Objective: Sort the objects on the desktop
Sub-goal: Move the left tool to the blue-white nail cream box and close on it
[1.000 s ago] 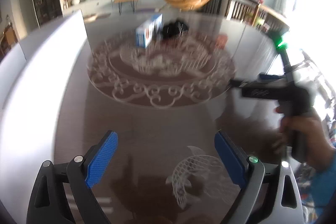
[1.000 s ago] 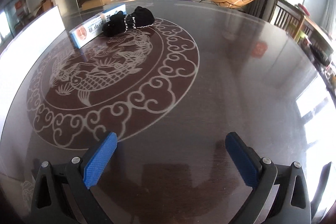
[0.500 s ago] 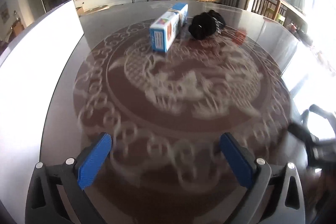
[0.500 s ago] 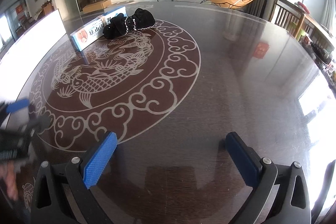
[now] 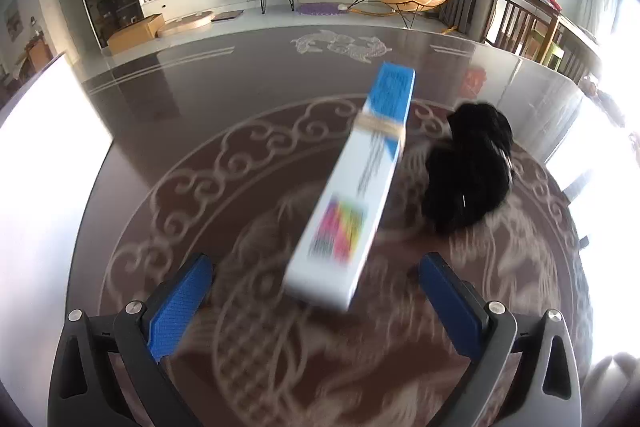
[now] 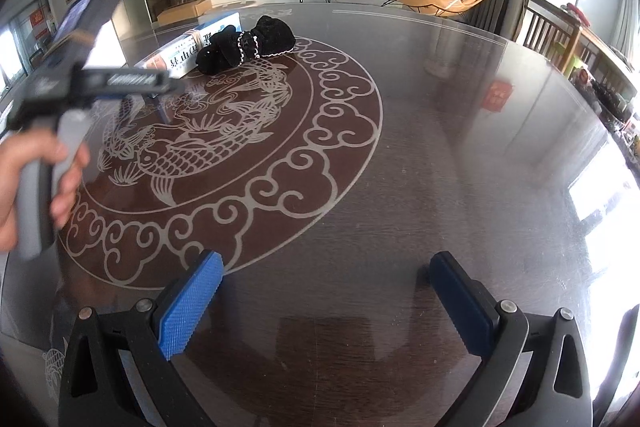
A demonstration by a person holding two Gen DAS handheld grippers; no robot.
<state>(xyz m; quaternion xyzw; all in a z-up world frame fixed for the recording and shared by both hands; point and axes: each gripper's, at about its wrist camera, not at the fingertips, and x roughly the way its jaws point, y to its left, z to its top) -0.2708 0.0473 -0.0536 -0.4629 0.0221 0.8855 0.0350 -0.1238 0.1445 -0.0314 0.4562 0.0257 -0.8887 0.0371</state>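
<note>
- The box [image 5: 360, 195] lies on the table [image 5: 200, 99] straight ahead of the left gripper [image 5: 316, 303], its near end just beyond the fingertips and roughly midway between them, its length running away and slightly right.
- The left gripper is spread wide and holds nothing; the blue pads [image 5: 180, 303] stand either side of the box end without touching it.
- The black cloth bundle [image 5: 468, 171] sits just right of the box, close against its long side.
- The right gripper [image 6: 324, 307] is also spread and empty, hovering over bare table with box [image 6: 192, 47] and bundle [image 6: 248, 45] far ahead to its left.
- Risk, as I judge it: closing off-centre could twist the box or push it into the bundle; the right pad might snag cloth.
- The glossy tabletop could let the box slide rather than settle between the pads.
- Chairs, a television and plants stand well behind the table, out of the way.
</note>
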